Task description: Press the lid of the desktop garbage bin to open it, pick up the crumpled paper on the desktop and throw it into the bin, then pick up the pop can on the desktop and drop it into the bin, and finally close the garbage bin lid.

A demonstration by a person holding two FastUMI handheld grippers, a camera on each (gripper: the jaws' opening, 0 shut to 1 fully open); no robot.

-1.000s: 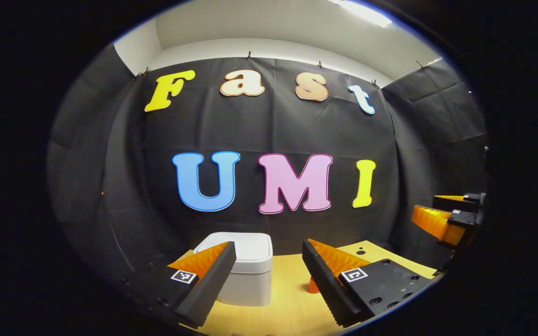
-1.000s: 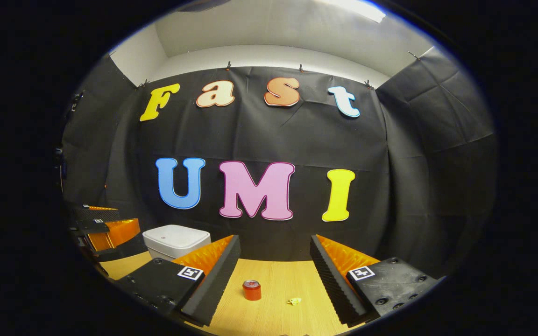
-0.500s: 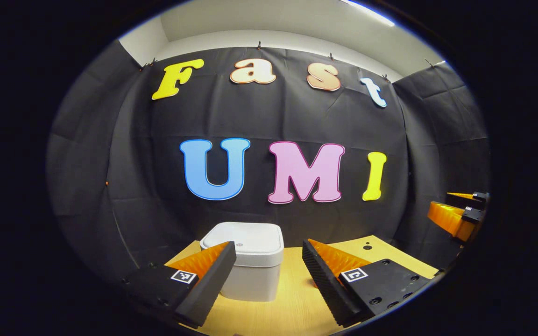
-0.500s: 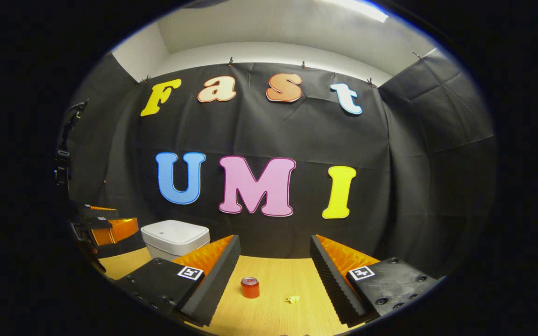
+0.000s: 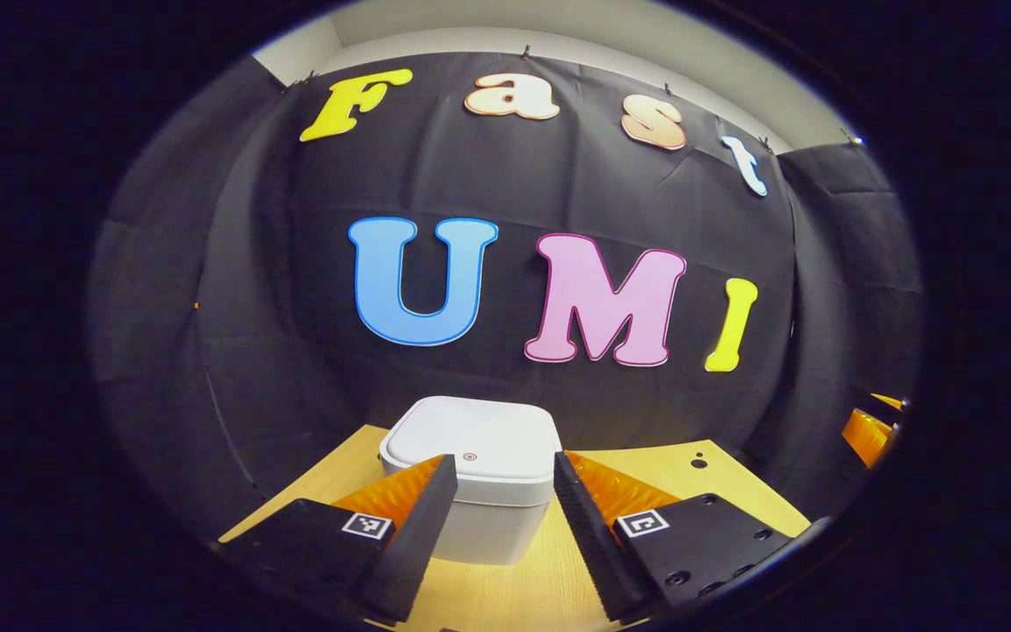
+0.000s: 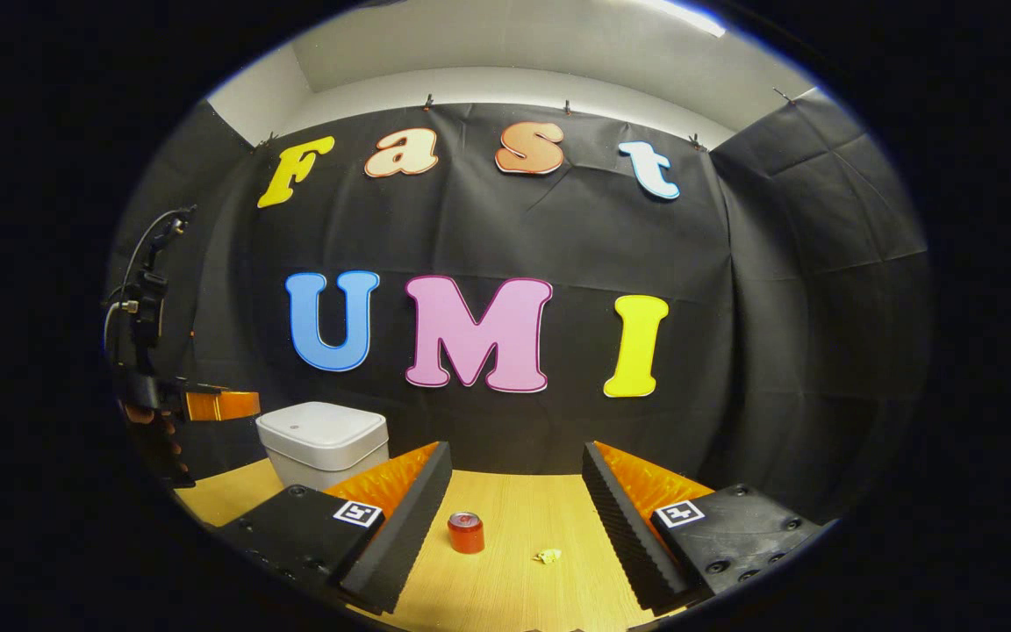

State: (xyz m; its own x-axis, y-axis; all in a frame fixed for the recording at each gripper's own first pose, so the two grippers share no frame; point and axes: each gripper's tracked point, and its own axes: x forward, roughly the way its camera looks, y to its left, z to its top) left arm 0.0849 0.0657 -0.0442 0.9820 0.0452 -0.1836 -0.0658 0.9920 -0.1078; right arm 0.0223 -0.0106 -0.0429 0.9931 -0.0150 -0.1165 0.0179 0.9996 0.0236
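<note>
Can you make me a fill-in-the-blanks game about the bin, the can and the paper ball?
1. The white bin's lid is ____.
2. The red pop can stands ____ on the wooden table.
3. The crumpled paper lies on the ____.
4. The left gripper faces the ____.

Missing words: closed; upright; table; bin

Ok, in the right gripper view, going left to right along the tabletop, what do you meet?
The other gripper at the far left edge → white bin with its lid down → red can → small crumpled paper.
</note>
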